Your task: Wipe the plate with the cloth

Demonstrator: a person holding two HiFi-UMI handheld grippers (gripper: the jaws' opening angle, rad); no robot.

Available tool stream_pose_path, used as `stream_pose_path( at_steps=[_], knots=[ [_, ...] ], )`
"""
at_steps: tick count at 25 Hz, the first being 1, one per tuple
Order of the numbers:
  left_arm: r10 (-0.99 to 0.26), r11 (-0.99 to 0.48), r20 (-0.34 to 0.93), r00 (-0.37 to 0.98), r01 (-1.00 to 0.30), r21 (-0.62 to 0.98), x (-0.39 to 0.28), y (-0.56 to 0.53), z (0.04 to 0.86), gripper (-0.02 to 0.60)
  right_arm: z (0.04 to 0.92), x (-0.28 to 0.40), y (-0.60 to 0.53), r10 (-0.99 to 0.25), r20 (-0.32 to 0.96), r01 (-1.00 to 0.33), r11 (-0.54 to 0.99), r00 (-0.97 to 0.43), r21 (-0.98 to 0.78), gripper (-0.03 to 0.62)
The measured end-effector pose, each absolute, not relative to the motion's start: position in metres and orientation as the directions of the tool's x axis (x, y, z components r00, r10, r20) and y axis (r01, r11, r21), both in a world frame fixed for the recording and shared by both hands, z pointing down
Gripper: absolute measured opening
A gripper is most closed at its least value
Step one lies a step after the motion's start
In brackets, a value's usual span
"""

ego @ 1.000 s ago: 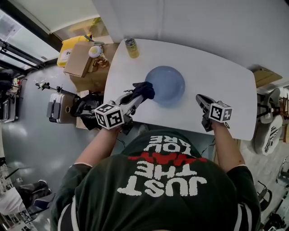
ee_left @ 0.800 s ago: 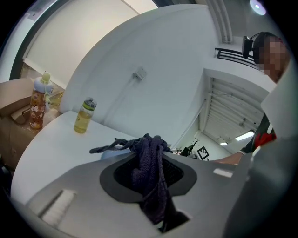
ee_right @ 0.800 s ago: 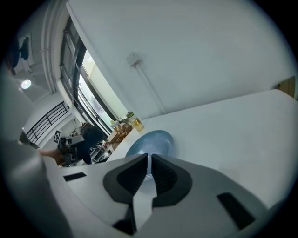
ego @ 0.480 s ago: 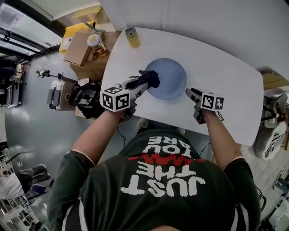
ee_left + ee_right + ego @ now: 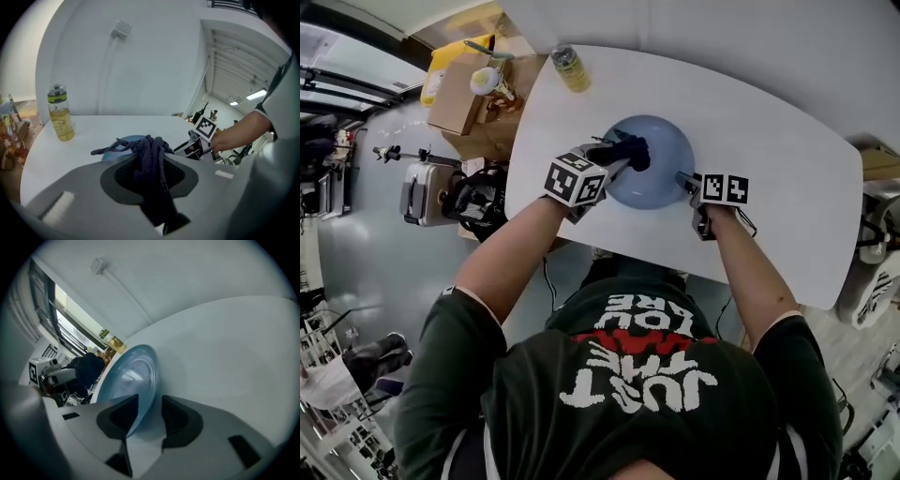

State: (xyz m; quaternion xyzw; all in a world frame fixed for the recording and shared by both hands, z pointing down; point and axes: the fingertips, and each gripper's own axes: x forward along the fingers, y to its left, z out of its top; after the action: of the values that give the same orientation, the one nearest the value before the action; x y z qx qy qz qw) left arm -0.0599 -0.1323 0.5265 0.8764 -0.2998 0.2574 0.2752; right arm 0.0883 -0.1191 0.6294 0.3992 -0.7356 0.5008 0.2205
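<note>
A pale blue plate (image 5: 661,155) lies on the white table (image 5: 769,131). My left gripper (image 5: 619,159) is shut on a dark blue cloth (image 5: 632,150), which hangs over the plate's left part. From the left gripper view the cloth (image 5: 150,159) bunches between the jaws, with the plate (image 5: 123,143) just beyond. My right gripper (image 5: 684,180) is at the plate's right rim. Its jaws have just been opening. In the right gripper view the plate's rim (image 5: 140,380) stands between the right gripper's (image 5: 150,416) jaws, which do not press on it.
A bottle of yellow liquid (image 5: 570,67) stands at the table's far left corner. Cardboard boxes (image 5: 459,103) and bags sit on the floor left of the table. The person's body is close to the table's near edge.
Both grippers moved forward and down to the plate. The cloth went from the plate's left edge to over its surface. The right jaws opened and now straddle the rim.
</note>
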Motion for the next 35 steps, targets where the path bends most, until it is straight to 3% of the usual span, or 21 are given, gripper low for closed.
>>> stream_pose_path(
  at_steps=[2, 4, 9, 13, 16, 22, 27, 32, 35],
  knots=[
    [-0.364, -0.687, 0.659, 0.658, -0.668, 0.288, -0.054, -0.141, 0.543, 0.095, 0.633, 0.09, -0.124, -0.371, 0.754, -0.838, 0.173, -0.542, -0.518, 0.082],
    [-0.354, -0.69, 0.706, 0.613, -0.681, 0.245, -0.051, -0.15, 0.561, 0.095, 0.633, 0.09, -0.128, -0.373, 0.769, -0.854, 0.172, -0.518, -0.492, 0.044],
    [-0.366, -0.687, 0.805, 0.467, -0.719, 0.105, -0.047, -0.179, 0.614, 0.095, 0.635, 0.079, -0.133, -0.355, 0.775, -0.852, 0.206, -0.523, -0.481, 0.023],
    [-0.352, -0.734, 0.813, 0.463, -0.676, 0.067, -0.017, -0.189, 0.627, 0.094, 0.636, 0.076, -0.132, -0.344, 0.776, -0.849, 0.213, -0.528, -0.483, 0.023],
    [-0.299, -0.823, 0.809, 0.507, -0.566, 0.052, 0.019, -0.182, 0.627, 0.089, 0.635, 0.077, -0.131, -0.342, 0.769, -0.841, 0.203, -0.54, -0.501, 0.023],
    [-0.128, -0.975, 0.828, 0.546, -0.22, -0.005, 0.055, -0.134, 0.631, 0.083, 0.637, 0.083, -0.138, -0.365, 0.741, -0.822, 0.154, -0.563, -0.548, 0.015],
    [-0.036, -0.998, 0.851, 0.523, -0.064, -0.002, 0.054, -0.106, 0.633, 0.081, 0.639, 0.086, -0.141, -0.4, 0.72, -0.807, 0.096, -0.568, -0.583, 0.015],
    [0.143, -0.988, 0.856, 0.496, 0.129, 0.091, 0.056, -0.046, 0.631, 0.081, 0.639, 0.087, -0.147, -0.423, 0.715, -0.806, 0.067, -0.557, -0.588, 0.016],
    [0.188, -0.977, 0.865, 0.466, 0.176, 0.117, 0.054, -0.024, 0.634, 0.081, 0.637, 0.09, -0.149, -0.443, 0.718, -0.817, 0.063, -0.537, -0.572, 0.017]
  ],
)
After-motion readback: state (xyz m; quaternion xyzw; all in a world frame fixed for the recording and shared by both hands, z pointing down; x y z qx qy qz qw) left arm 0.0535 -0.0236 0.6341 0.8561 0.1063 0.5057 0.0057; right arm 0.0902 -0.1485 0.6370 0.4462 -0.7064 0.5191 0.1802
